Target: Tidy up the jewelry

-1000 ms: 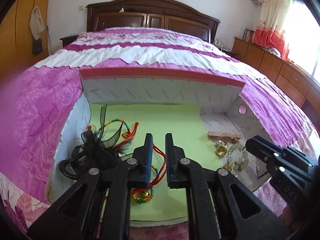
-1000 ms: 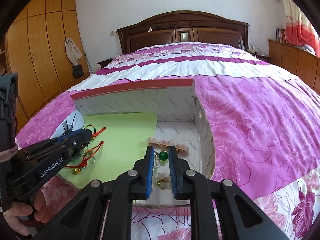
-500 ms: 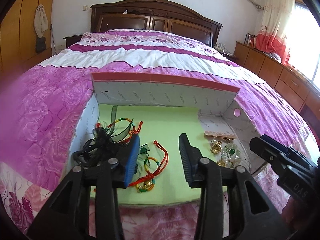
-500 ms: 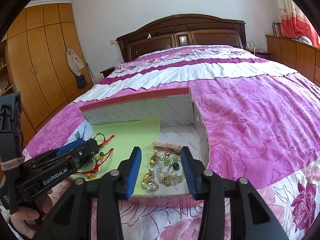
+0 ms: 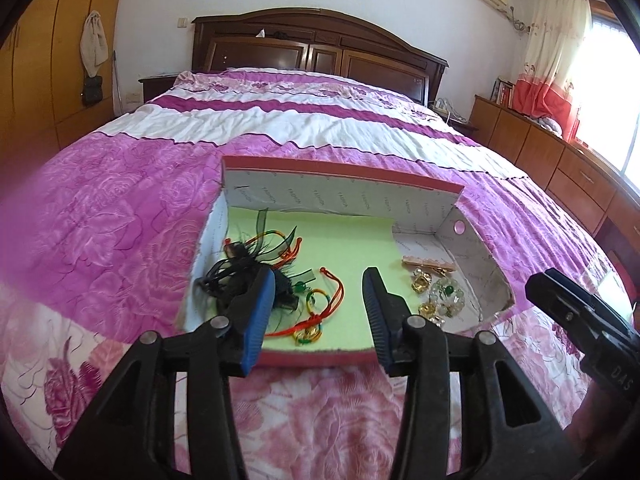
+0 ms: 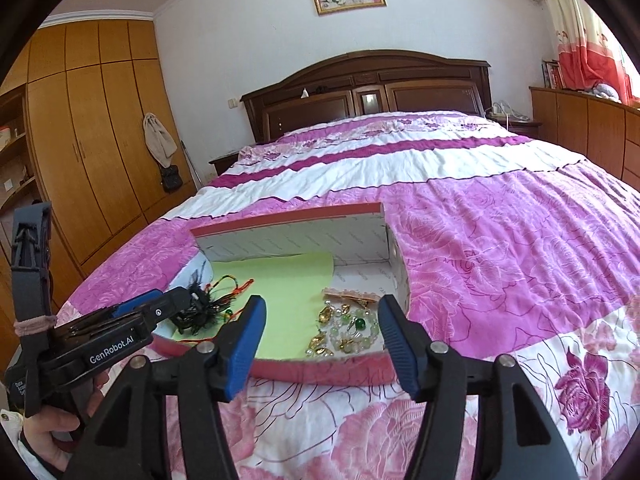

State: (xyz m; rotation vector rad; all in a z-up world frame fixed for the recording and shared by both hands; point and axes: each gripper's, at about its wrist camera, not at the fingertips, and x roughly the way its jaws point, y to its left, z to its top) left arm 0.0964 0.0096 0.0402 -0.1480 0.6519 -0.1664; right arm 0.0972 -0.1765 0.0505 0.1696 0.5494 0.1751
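Observation:
A shallow cardboard box (image 5: 340, 184) with a red rim lies on the bed, a green sheet (image 5: 340, 240) over its left floor. On the sheet rest a black feather hairpiece (image 5: 236, 276) and red and multicoloured cord bracelets (image 5: 320, 312). On the bare right floor sit gold and pearl-green bead jewelry (image 5: 440, 300) and a pink clip (image 5: 428, 266). My left gripper (image 5: 318, 272) hovers above the box's near edge, jaws opening, nothing pressed between them. My right gripper (image 6: 320, 300) hangs over the bead pile (image 6: 348, 332), jaws opening wide and empty.
The box sits on a pink rose-patterned bedspread (image 6: 500, 260); a dark headboard (image 6: 360, 92) stands at the far end. Wooden wardrobes (image 6: 88, 140) line the left wall, low cabinets (image 5: 560, 160) the right. A hand (image 6: 52, 428) holds the left gripper's handle.
Both grippers went from shut to open and drew back and up from the box. The red cord bracelet now lies on the green sheet, and the bead jewelry on the box floor.

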